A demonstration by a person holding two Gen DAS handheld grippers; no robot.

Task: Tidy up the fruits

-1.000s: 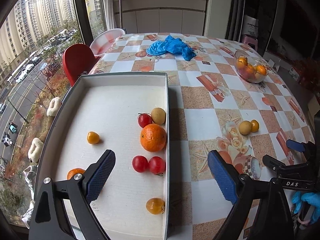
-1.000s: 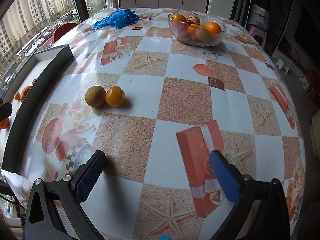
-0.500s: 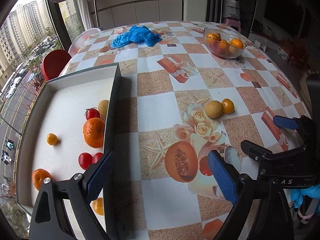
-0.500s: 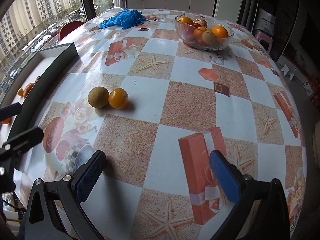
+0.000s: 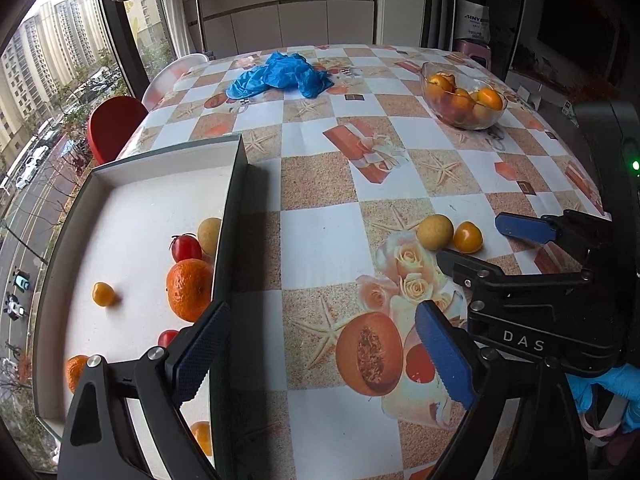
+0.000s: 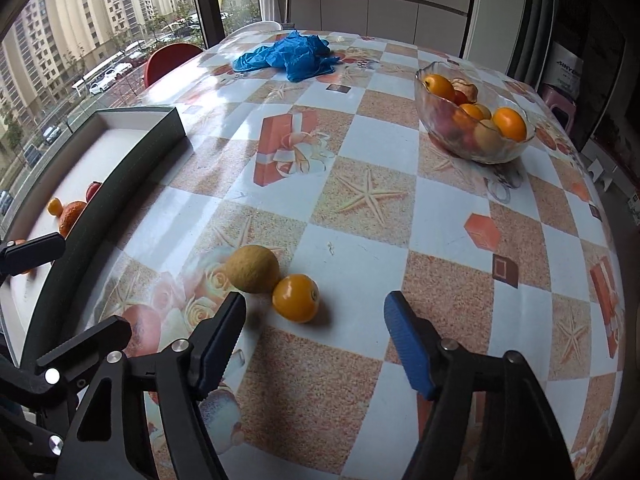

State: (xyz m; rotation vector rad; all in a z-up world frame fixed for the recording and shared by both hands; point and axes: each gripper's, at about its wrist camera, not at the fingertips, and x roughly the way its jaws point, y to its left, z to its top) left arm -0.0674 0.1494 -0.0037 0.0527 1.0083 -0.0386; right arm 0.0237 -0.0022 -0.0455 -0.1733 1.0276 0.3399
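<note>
Two fruits touching on table (image 6: 460, 216); right gripper (image 6: 316, 332) closing, nothing pinched; left gripper (image 5: 320, 352) spread, seemingly empty

Open tablecloth (image 6: 460, 216) through the table's middle, from the near edge up to the glass bowl (image 6: 472, 128) by the far right edge. Across the near part, only a tan fruit (image 6: 253, 269) touching an orange fruit (image 6: 296, 298). Along the left edge, blocked by the upright dark wall of the tray (image 5: 230, 216). Toward the far edge, a heap of blue gloves (image 5: 280, 74). Beside the two fruits, crowded by the right gripper (image 5: 474, 240), jaws closing on nothing; left gripper (image 5: 320, 356) spread wide over the tray wall.
</note>
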